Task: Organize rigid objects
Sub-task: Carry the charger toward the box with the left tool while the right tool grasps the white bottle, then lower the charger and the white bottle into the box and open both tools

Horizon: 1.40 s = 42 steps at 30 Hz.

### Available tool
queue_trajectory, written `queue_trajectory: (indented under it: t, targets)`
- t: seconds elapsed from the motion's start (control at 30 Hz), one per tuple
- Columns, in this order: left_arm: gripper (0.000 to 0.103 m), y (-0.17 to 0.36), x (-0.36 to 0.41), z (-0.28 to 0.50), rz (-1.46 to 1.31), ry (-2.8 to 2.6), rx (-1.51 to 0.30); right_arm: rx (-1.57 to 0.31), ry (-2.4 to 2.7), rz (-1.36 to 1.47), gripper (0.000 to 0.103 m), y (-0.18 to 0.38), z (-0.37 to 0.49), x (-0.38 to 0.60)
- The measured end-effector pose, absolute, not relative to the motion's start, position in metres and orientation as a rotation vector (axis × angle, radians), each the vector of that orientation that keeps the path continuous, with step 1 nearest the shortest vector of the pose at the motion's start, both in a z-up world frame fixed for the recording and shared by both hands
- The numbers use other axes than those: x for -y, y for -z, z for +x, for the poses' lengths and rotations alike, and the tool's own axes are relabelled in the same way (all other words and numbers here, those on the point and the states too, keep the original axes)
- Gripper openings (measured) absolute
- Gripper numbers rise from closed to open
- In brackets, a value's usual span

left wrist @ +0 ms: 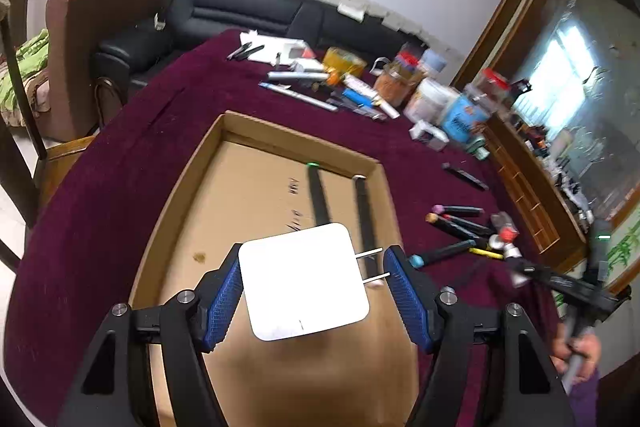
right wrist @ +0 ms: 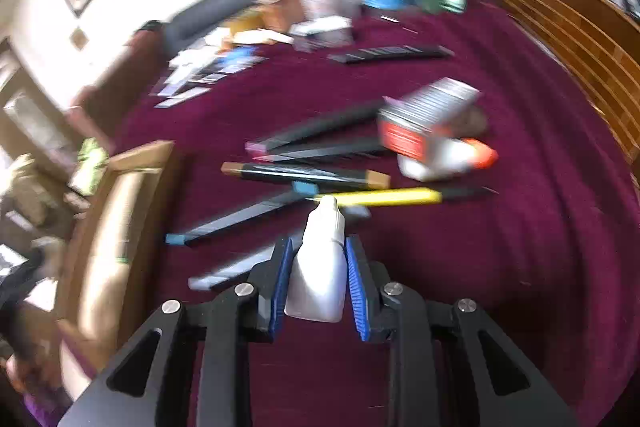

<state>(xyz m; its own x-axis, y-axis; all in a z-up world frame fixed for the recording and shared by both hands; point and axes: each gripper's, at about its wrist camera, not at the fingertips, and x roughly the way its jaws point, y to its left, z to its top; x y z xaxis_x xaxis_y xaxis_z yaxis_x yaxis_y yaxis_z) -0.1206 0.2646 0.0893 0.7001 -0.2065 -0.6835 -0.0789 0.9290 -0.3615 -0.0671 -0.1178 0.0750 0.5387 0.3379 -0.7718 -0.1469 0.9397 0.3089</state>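
While poised over the cardboard box, gripping in the left gripper a white square plug adapter: left blue pad pressed to one side, tips of the two metal prongs against the right pad, adapter clear of the box floor. Inside the box, toward its far wall, two black markers lying side by side, one with a green end. Beneath the box, a maroon tablecloth. Right of the box on the cloth, a loose cluster of capped markers; farther back, a row of pens, tubes and jars, too blurred to name singly. At the right edge, blurred, a hand on a grey handle. Seen from the right wrist: right gripper closed on a small white squeeze bottle, blue pads tight to both its sides, nozzle pointing forward past the fingertips. Just ahead of the nozzle, a yellow pen lying across the cloth, beyond it more dark markers, and a red-and-white carton beside a white tube with an orange cap. Cardboard box at left, well apart from the bottle.
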Motion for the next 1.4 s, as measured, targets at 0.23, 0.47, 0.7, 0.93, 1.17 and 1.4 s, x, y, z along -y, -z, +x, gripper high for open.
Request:
queue_trajectory:
  t: [0.23, 0.47, 0.7, 0.93, 1.17, 1.4]
  targets:
    - [0.073, -0.057, -0.290, -0.054, -0.437, 0.050, -0.926, -1.041, -0.561, 0.296, 0.026, -0.092, -0.038, 0.028]
    - [0.073, -0.039, -0.298, -0.019, -0.465, 0.035, -0.974, -1.109, -0.656, 0.285, 0.026, -0.075, -0.004, -0.075]
    - [0.073, -0.030, -0.298, -0.006, -0.503, 0.063, -0.989, -1.117, -0.604, 0.184, 0.026, -0.057, 0.019, -0.121]
    - [0.083, -0.043, -0.308, -0.018, -0.571, 0.098, -0.945, -1.096, -0.558, 0.170, 0.032, -0.050, 0.029, -0.118]
    - [0.094, -0.074, -0.325, -0.052, -0.611, 0.057, -0.823, -1.025, -0.564, 0.201, 0.044, -0.068, 0.020, -0.102]
    - [0.096, -0.067, -0.313, -0.084, -0.570, 0.035, -0.889, -0.920, -0.527, 0.158, 0.053, -0.084, -0.016, -0.054]
